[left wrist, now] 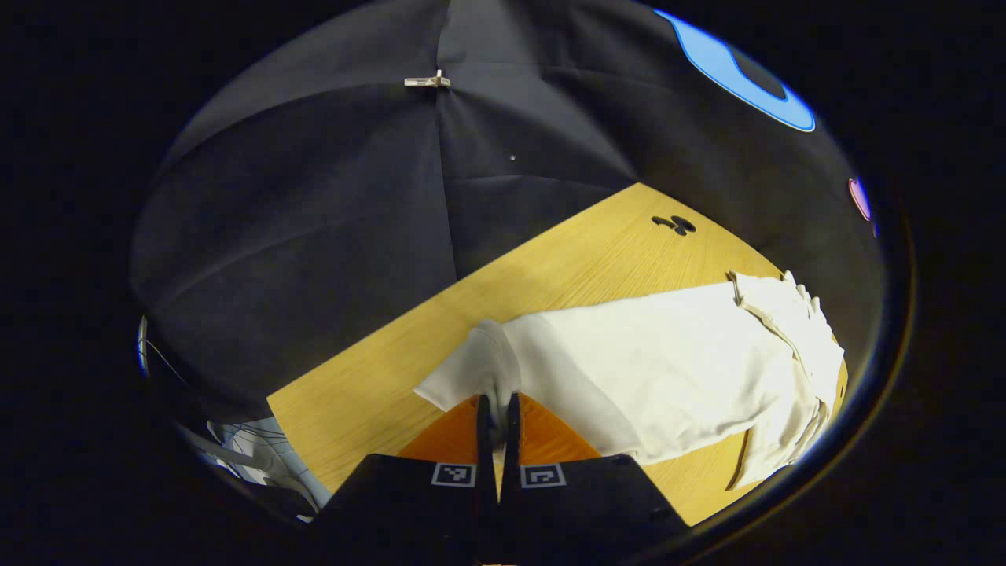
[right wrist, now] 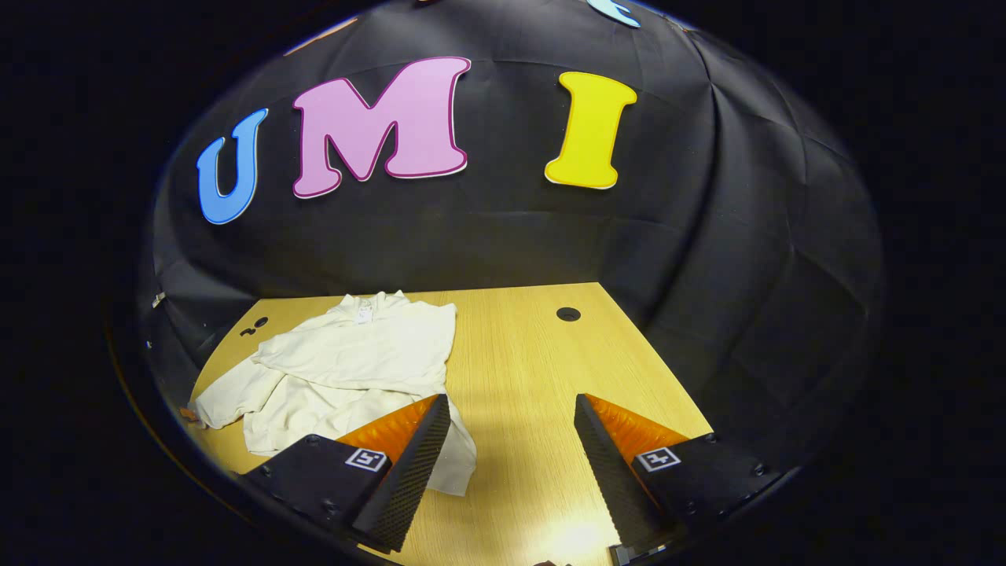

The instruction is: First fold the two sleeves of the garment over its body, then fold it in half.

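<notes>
White cotton long-sleeved garment [left wrist: 668, 369] on the pale wooden desk [left wrist: 550, 267]: sleeve fold in hand.
Left tongs [left wrist: 497, 405] pinch its sleeve [left wrist: 471, 373]; right tongs [right wrist: 511, 428] gape, idle. Next, probably carry it over the body.

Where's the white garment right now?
The white garment lies on the wooden table's left half in the right gripper view; the left claw pinches its sleeve.

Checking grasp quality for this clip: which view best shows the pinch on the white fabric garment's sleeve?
The left gripper view: the left gripper is shut on the white garment's sleeve close up. The right gripper view shows the garment spread out, the sleeve far off, tiny.
</notes>
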`<state>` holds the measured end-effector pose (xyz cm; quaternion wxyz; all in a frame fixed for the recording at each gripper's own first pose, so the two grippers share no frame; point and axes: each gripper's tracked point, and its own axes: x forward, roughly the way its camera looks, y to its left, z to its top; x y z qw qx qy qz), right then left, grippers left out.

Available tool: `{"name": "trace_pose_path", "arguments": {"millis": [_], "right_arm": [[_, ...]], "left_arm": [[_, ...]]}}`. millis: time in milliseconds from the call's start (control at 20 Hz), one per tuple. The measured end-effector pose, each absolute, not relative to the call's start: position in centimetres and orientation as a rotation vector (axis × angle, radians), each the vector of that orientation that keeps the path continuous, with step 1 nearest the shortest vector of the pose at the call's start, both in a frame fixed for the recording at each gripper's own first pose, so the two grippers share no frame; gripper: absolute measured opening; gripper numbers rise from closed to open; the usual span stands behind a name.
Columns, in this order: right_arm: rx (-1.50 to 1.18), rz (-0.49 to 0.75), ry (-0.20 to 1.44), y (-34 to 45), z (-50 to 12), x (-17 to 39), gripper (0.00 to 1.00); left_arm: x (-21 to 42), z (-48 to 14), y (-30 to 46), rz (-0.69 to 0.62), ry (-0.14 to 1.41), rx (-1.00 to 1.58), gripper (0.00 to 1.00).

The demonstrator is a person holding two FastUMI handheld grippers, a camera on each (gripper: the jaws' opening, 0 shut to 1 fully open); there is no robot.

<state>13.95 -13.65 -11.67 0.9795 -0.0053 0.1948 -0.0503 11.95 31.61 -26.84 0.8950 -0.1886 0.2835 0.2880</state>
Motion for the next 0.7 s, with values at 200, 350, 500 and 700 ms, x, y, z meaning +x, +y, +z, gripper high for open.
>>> {"name": "trace_pose_path", "arguments": {"millis": [200, 350, 500, 700], "right_arm": [[-0.015, -0.093, 0.392, -14.3, -11.8, 15.0, 0.98], [-0.010, -0.092, 0.396, -15.1, -12.1, 15.7, 0.98], [-0.007, -0.096, 0.398, -16.2, -12.6, 16.2, 0.98], [-0.002, -0.114, 0.407, -18.5, -13.4, 16.5, 0.98]], "left_arm": [[13.4, -22.5, 32.0, 0.596, 0.511, -0.397, 0.06], [16.0, -18.4, 31.7, 0.582, 0.447, -0.406, 0.06], [19.9, -13.7, 29.5, 0.535, 0.378, -0.375, 0.06], [26.4, -7.5, 23.3, 0.415, 0.295, -0.284, 0.06]]}}
